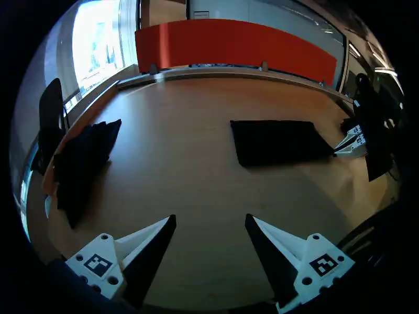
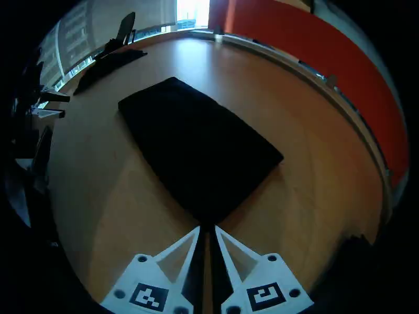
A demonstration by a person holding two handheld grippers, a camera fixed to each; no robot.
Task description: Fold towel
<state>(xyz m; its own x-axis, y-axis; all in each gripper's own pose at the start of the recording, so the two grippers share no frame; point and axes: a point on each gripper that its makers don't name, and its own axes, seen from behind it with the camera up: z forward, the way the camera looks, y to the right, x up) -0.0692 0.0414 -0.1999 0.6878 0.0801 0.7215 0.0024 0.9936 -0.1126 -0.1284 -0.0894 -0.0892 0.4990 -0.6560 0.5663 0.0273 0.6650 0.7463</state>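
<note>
Here the towel (image 2: 199, 146) lies flat on the wooden tabletop (image 2: 314, 172), a black rectangle with straight edges and squared corners. Its surface is smooth and even, with no loose flap, and too dark to show any weave or fold line. In the right gripper view it runs diagonally away from the camera, and its nearest corner reaches the tips of the right gripper (image 2: 208, 230). That gripper's jaws are clenched, with only a thin dark slit left between the two white fingers. Whether any cloth is caught in that slit cannot be told (the gap is as dark as the towel itself).

In the left gripper view the same towel (image 1: 277, 141) sits right of centre on the tabletop (image 1: 183, 157), well apart from the left gripper (image 1: 209, 220). The left gripper's jaws are released, spread wide over bare wood and grasping nothing. Farther off in that view the right gripper (image 1: 348, 144) meets the towel's right-hand edge, low against the tabletop.

A heap of dark cloth (image 1: 84, 157) lies crumpled by the tabletop's left edge, well apart from the towel. A red partition (image 1: 235, 44) stands along the far side, with a bright window (image 1: 97, 42) to its left.
</note>
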